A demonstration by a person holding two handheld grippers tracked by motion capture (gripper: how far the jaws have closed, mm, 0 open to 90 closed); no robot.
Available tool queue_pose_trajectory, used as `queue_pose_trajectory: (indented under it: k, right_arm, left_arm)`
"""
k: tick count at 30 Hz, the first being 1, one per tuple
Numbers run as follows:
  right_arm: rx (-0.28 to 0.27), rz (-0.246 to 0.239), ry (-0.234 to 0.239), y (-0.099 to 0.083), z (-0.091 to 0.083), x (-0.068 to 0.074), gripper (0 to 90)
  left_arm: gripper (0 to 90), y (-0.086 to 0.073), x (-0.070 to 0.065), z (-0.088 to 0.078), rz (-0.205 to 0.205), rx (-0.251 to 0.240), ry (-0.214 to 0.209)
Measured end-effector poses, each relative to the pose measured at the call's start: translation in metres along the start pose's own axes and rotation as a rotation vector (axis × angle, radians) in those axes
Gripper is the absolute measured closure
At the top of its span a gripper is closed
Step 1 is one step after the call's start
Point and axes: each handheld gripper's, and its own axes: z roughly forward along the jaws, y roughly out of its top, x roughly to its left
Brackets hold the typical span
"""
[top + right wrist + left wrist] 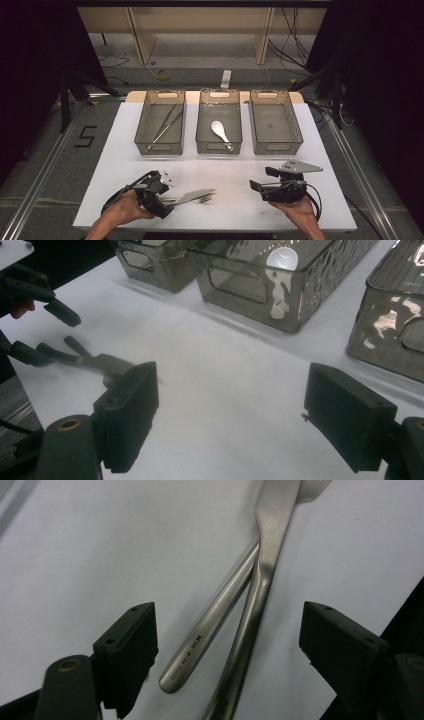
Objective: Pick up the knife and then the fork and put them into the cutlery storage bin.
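Note:
A steel table knife (196, 193) and a fork (204, 200) lie side by side on the white table (225, 165) near its front left. My left gripper (169, 199) is at their handle ends. In the left gripper view its jaws (229, 612) stand open around two crossed handles, a round-ended one (210, 630) and a flatter one (270, 535), with the pads clear of both. My right gripper (261, 178) rests low at the front right, open with nothing between its fingers (230, 375). From there the cutlery (102, 362) and the left gripper (45, 335) are visible.
Three clear grey bins stand in a row at the back. The left bin (142, 125) holds long metal tongs (165, 126), the middle bin (202, 130) a white spoon (220, 131), and nothing lies in the right bin (295, 127). Bare table separates the bins from my grippers.

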Motion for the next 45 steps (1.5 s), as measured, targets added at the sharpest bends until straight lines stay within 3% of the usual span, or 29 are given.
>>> queue_pose_trajectory:
  k: [22, 27, 34, 37, 45]
  right_arm:
    - [0.016, -0.018, 0.002, 0.000, 0.003, 0.002, 23.4]
    - [0.021, -0.026, 0.002, 0.000, 0.003, 0.003, 23.7]
    - [0.026, -0.028, 0.002, 0.000, 0.004, 0.002, 23.9]
    - [0.029, -0.027, 0.002, 0.000, 0.004, 0.003, 23.9]
    - [0.028, -0.028, 0.002, 0.000, 0.004, 0.003, 24.1]
  left_arm:
    - [37.0, 0.003, -0.006, 0.010, 0.062, 0.051, 0.006]
    - [42.7, 0.003, -0.008, 0.010, 0.081, 0.062, 0.031]
    - [51.5, 0.003, -0.011, 0.008, 0.092, 0.067, 0.006]
    - [55.9, 0.003, -0.013, 0.010, 0.102, 0.092, -0.013]
    - [64.0, 0.004, -0.010, 0.011, 0.054, 0.107, -0.062]
